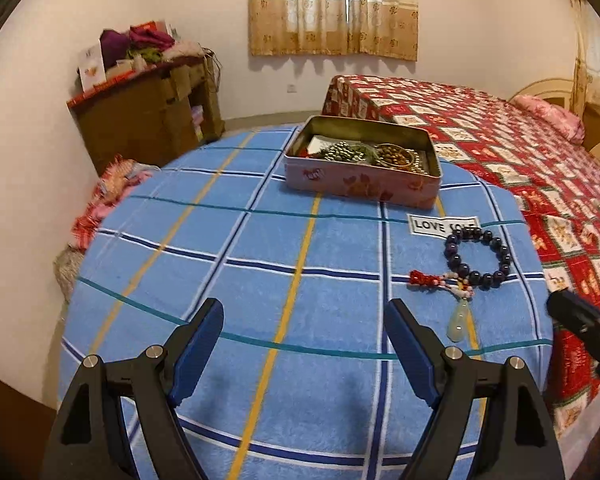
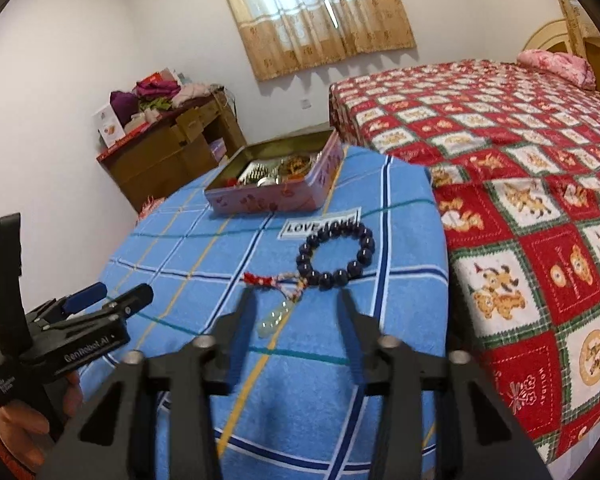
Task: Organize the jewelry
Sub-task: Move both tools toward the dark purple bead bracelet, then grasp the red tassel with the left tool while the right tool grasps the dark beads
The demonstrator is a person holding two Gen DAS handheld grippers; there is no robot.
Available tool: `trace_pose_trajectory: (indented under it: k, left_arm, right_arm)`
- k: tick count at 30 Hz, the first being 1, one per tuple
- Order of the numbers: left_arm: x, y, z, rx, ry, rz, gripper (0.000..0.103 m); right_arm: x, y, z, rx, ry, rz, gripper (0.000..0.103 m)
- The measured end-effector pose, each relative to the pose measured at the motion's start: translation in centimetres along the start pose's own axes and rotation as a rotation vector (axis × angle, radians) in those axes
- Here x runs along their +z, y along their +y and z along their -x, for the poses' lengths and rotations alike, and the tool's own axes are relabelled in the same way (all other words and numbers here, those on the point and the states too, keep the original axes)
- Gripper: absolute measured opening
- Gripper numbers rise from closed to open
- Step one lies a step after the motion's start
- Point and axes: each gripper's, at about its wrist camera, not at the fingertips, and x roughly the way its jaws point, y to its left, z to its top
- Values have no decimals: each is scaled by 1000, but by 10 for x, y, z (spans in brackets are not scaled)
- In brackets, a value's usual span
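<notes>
Beside the tin [image 1: 362, 184] — bead bracelet [image 1: 478, 258], pendant [image 1: 460, 320] — both claws agape.

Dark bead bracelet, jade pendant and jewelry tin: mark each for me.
dark bead bracelet [image 2: 365, 256], right wrist view, bead on its right side
jade pendant [image 1: 460, 320], left wrist view, middle of the stone
jewelry tin [image 1: 360, 184], left wrist view, front wall

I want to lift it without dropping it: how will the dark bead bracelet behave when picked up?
The bracelet is probably floppy: separate round beads on a string, so it should sag from the gripper. Its smooth beads may slip or roll. The pendant beside it may dangle along if attached; I cannot tell.
</notes>
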Motion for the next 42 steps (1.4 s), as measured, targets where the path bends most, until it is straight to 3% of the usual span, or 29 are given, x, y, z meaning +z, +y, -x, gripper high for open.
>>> trace_pose_trajectory:
  k: [5, 10, 12, 14, 20, 22, 24, 25, 26, 27, 32, 42]
  left_arm:
    - [1, -7, -4, -87, -14, -21, 82]
    - [10, -29, -15, -236, -28, -93, 82]
    - [13, -42, -24, -257, -30, -127, 80]
    - [14, -56, -35, -286, 9, -153, 70]
    - [21, -77, -67, -319, 70, -147, 68]
    - [23, -83, -78, -316, 95, -140, 57]
    - [20, -86, -91, -333, 167, -139, 21]
    - [20, -86, -91, -339, 163, -133, 21]
    - [21, -85, -91, -358, 167, -132, 11]
    - [20, -84, -92, -389, 175, -128, 8]
    - [21, -68, -82, -439, 136, -77, 3]
    - [34, -18, -27, -431, -4, -38, 3]
  right_arm:
    - [-3, -2, -1, -4, 4, 0, 33]
    - [-1, -10, 0, -16, 1, -15, 33]
    - [-1, -15, 0, -23, 2, -27, 33]
    - [-2, -20, 1, -27, 5, -36, 33]
    - [-3, -38, 1, -38, 15, -80, 33]
    - [-3, -43, 1, -41, 16, -90, 33]
    - [-2, -47, 1, -44, 16, -101, 33]
    - [-2, -49, 1, -46, 16, -108, 33]
    - [-1, -52, 2, -46, 15, -116, 33]
    - [0, -53, 1, -46, 14, -121, 33]
    - [1, -56, 0, -43, 14, -124, 33]
    - [2, -47, -3, -28, 18, -101, 33]
